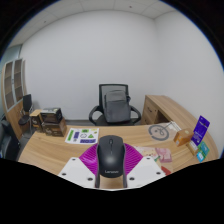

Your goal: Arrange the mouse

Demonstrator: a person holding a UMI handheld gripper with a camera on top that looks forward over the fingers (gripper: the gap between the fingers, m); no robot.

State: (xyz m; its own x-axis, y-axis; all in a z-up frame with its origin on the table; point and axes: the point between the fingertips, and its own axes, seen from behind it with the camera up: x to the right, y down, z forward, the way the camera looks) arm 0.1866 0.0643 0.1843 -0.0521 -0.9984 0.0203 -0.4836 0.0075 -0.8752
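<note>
My gripper [111, 176] is clamped on the mouse [110, 157]'s smooth sides, a light, rigid, slippery shell above the desk [45, 150].

Mouse [110, 156]: rear end cut off low between the gripper [110, 178] fingers; contact with the pads hidden.
Fingers [75, 172]: bases cut off.
Papers [83, 134] on counter [45, 150]: print too small to read.
Purple box [201, 127]: label illegible.
Shelf [14, 85]: contents too small to identify.

Matt black plastic mouse [110, 155]; smooth wood desk [50, 150]; mesh-backed chair [114, 101].
</note>
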